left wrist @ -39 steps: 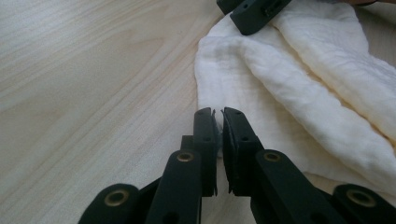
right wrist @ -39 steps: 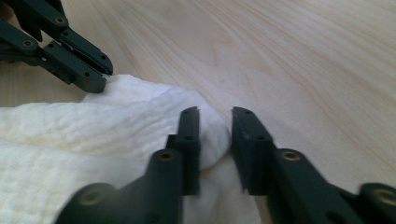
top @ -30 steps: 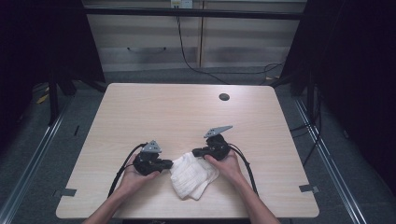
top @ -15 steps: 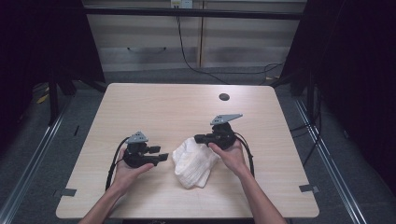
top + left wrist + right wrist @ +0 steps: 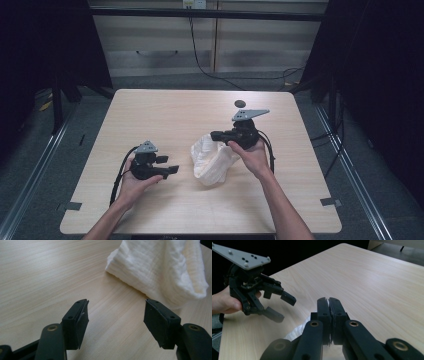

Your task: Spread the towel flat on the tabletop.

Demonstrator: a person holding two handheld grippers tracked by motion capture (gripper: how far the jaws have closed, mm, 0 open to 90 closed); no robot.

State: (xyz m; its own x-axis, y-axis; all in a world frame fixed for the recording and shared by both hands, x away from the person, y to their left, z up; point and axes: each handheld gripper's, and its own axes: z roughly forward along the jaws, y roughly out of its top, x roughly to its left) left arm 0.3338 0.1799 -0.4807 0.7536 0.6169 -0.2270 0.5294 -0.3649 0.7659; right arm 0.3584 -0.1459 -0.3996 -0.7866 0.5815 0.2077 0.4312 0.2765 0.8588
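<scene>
A white crumpled cloth [image 5: 212, 161] hangs from my right gripper [image 5: 216, 135], its lower end resting on the wooden table [image 5: 165, 115]. In the right gripper view the jaws are shut on a thin white edge of the cloth [image 5: 297, 333], at the right gripper [image 5: 329, 305] tips. My left gripper [image 5: 172, 170] is held low over the table to the left of the cloth, apart from it. Its jaws have just been opening, and the left gripper [image 5: 116, 320] has nothing between them. The cloth [image 5: 160, 272] lies ahead and to the right of those jaws. The left gripper [image 5: 283, 307] also appears open in the right gripper view.
A small dark round object [image 5: 240, 103] lies near the table's far edge. Behind the table stands a cabinet [image 5: 200, 45] with a cable hanging down its front. Bare wood stretches across the left and far parts of the table.
The left gripper has let go of the cloth, opened and drawn off to the left. The right gripper has risen, lifting the cloth's upper part off the table.
</scene>
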